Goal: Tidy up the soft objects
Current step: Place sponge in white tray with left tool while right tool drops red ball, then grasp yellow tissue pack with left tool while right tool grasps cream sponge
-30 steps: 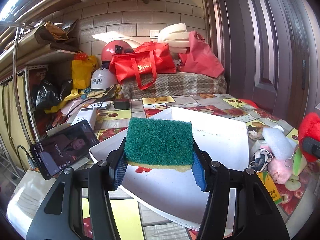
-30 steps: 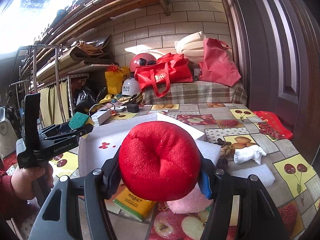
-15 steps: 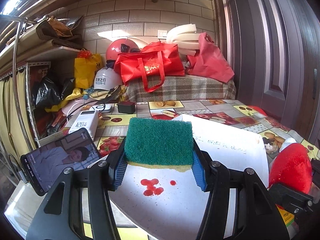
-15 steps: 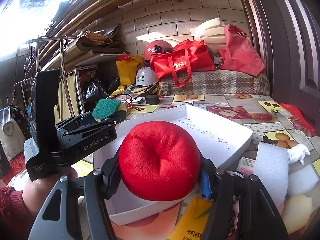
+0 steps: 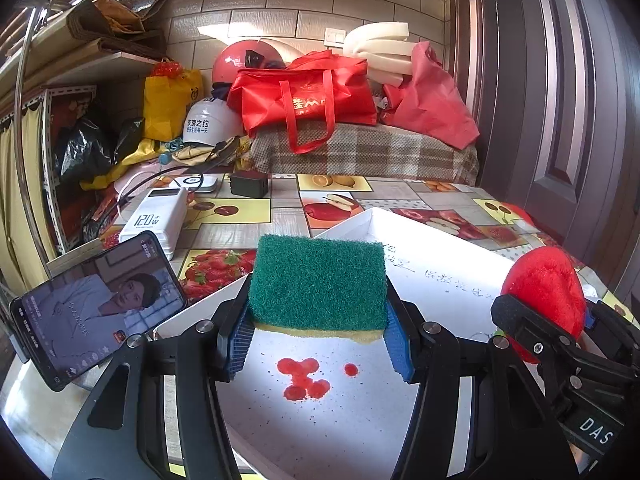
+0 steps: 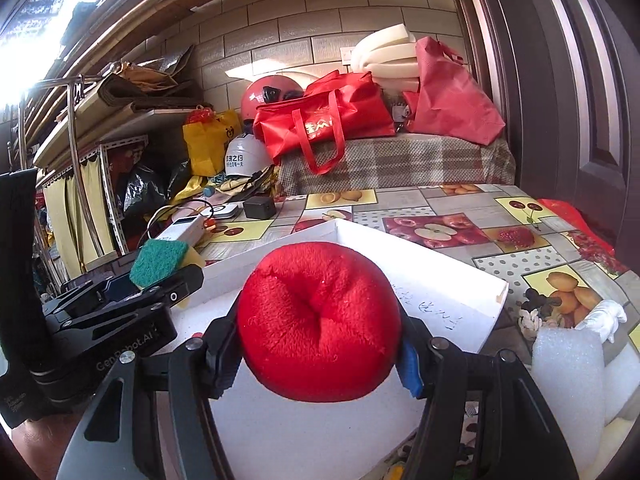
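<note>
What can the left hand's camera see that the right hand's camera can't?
Only the left wrist view shows the phone propped up with its screen lit, and the red spots on the floor of the white box.

Only the right wrist view shows the white foam block and the small white toy on the table at the right.

Both views show the green sponge held in the left gripper, the red plush ball held in the right gripper, and the red bag at the back.
</note>
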Available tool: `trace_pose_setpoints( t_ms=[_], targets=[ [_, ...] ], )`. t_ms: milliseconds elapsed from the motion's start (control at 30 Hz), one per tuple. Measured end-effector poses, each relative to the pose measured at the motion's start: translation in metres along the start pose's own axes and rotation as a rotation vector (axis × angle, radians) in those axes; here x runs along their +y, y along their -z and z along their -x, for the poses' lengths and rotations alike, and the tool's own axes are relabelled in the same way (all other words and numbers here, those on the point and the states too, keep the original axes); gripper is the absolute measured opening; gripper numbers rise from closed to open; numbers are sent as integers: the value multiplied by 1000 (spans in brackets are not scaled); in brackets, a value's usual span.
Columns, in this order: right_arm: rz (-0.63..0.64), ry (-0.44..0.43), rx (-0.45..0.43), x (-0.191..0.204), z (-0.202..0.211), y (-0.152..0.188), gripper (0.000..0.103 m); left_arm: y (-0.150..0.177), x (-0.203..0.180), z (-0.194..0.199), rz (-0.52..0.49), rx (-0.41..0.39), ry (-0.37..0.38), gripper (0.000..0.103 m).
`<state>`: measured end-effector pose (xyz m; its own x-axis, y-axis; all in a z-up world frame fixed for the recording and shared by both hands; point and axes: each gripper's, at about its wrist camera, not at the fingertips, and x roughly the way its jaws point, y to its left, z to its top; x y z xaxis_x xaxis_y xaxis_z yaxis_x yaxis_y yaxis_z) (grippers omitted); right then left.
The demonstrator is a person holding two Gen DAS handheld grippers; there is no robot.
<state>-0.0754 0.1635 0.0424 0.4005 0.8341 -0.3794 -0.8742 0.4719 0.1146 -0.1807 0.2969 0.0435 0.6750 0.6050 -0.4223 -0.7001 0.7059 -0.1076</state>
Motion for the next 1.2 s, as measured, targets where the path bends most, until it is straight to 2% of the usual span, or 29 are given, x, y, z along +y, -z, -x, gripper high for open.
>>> trace_pose_setpoints(
  t_ms=[167, 367, 433, 467, 533, 600, 767, 1100, 1200],
  targets=[
    [-39, 41, 75, -10, -18, -3, 63, 0, 3, -7, 18, 42, 5, 57],
    [-20, 52, 123, -6, -26, -2, 66, -1, -2, -8, -6, 48, -15, 58],
    [-10, 56, 138, -5, -29, -2, 80, -1, -7, -7, -28, 37, -48, 70],
    [-18, 74, 134, -6, -27, -2, 83, -1, -8, -7, -32, 35, -75, 74],
    [-44, 78, 125, -12, -26, -2, 84, -1, -6, -8, -23, 42, -107, 91],
    [-69, 75, 124, -17, -26, -2, 86, -1, -1, -10, -2, 53, -130, 102],
    [-70, 80, 105, -15, -23, -3, 86, 1, 0, -6, 1, 33, -134, 103],
    [-26, 69, -25, -5, -1, -4, 86, 1, -4, 9, -23, -49, -162, 103],
    [-5, 62, -18, -5, 5, -1, 86, 2, -4, 16, -19, -88, -159, 103]
  ],
)
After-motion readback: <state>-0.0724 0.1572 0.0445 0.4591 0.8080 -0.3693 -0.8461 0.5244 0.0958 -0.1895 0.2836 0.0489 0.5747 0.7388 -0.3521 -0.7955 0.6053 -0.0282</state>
